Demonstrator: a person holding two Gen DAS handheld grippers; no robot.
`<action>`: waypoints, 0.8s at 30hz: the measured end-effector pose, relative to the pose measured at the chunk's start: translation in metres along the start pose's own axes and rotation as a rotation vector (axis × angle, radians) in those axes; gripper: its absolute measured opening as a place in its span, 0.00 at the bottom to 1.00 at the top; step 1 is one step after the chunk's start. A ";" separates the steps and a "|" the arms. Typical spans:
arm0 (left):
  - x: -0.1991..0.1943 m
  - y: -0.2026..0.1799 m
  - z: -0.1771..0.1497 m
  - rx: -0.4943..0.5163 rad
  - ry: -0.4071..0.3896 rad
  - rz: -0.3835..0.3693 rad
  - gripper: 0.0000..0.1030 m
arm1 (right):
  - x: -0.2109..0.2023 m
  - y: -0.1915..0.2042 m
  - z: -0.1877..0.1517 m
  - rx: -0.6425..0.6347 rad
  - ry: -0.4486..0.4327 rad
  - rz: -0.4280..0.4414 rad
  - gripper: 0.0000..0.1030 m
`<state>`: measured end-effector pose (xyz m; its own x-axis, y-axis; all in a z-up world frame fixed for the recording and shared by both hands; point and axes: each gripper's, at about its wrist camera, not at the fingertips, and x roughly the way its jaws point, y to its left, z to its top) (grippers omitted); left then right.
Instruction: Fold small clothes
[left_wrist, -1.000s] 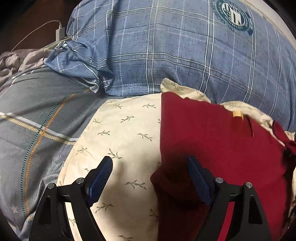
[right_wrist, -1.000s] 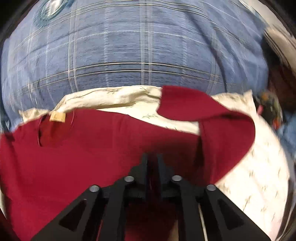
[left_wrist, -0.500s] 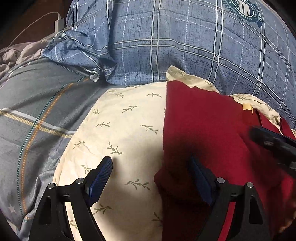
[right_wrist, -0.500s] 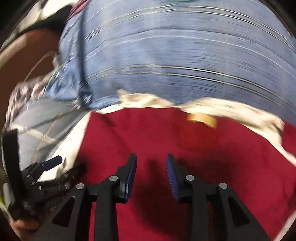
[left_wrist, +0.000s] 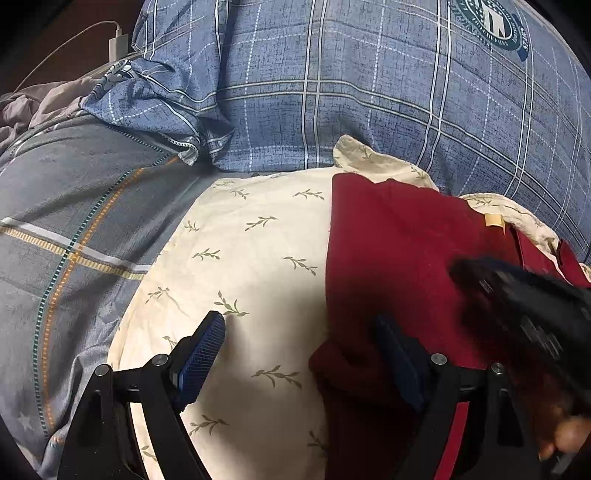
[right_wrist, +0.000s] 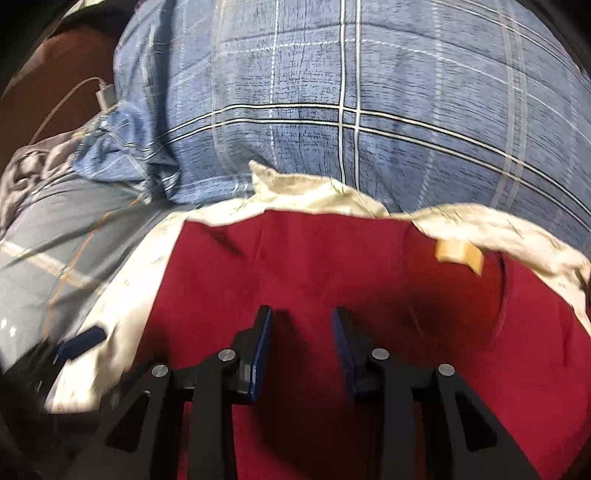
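A dark red garment (left_wrist: 402, 258) with a tan neck label (left_wrist: 494, 220) lies folded on a cream leaf-print cloth (left_wrist: 251, 258); it also fills the right wrist view (right_wrist: 332, 273). My left gripper (left_wrist: 299, 354) is open wide and straddles the garment's left folded edge: one pad on the cream cloth, the other on the red fabric. My right gripper (right_wrist: 301, 343) is open and empty, low over the red garment. It shows blurred at the right of the left wrist view (left_wrist: 524, 302).
A blue plaid pillow (left_wrist: 369, 85) rises behind the cloth. A grey plaid blanket (left_wrist: 74, 221) lies to the left. A white charger and cable (left_wrist: 118, 40) sit at the far left back.
My right gripper let go of the red sleeve, opened, and swung left over the garment into the left wrist view. The sleeve now lies folded in. My left gripper stayed open in place.
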<state>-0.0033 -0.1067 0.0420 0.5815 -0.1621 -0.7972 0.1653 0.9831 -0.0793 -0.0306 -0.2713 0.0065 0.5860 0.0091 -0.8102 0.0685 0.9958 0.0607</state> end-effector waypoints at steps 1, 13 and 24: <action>-0.002 0.000 -0.001 -0.002 -0.005 -0.003 0.80 | -0.007 -0.002 -0.006 -0.004 -0.005 -0.009 0.33; -0.050 -0.008 -0.018 0.044 -0.117 -0.049 0.80 | -0.072 -0.079 -0.067 0.110 -0.070 -0.283 0.43; -0.053 -0.028 -0.033 0.117 -0.090 -0.131 0.80 | -0.089 -0.136 -0.085 0.213 -0.064 -0.284 0.48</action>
<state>-0.0652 -0.1223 0.0670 0.6171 -0.3006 -0.7272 0.3329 0.9371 -0.1049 -0.1604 -0.4002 0.0205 0.5684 -0.2773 -0.7746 0.3983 0.9165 -0.0358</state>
